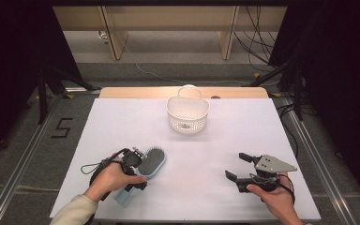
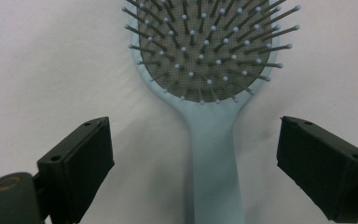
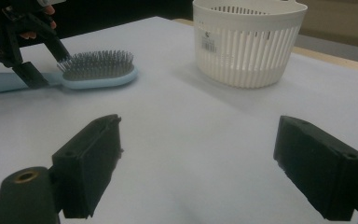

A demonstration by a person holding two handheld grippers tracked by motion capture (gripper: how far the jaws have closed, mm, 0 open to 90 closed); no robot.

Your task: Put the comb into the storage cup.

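Note:
A light blue hairbrush (image 1: 152, 161) lies bristles up on the white table, at the front left. My left gripper (image 1: 134, 172) hangs over its handle with the jaws open, one on each side. In the left gripper view the handle (image 2: 214, 163) runs up between the two black jaws of this gripper (image 2: 193, 140), and neither pad touches it. The brush head (image 2: 205, 51) lies just beyond. My right gripper (image 1: 234, 165) rests at the front right, open and empty. Its own view shows the jaws of the right gripper (image 3: 198, 135) wide apart over bare table, with the hairbrush (image 3: 98, 70) and the left gripper (image 3: 44, 63) farther off.
A white slotted basket (image 1: 187, 115) with a handle stands at the back centre of the table (image 1: 243, 131); the basket (image 3: 249, 42) is also ahead of the right gripper. A wooden strip edges the table's far side. Cables lie on the floor beyond it.

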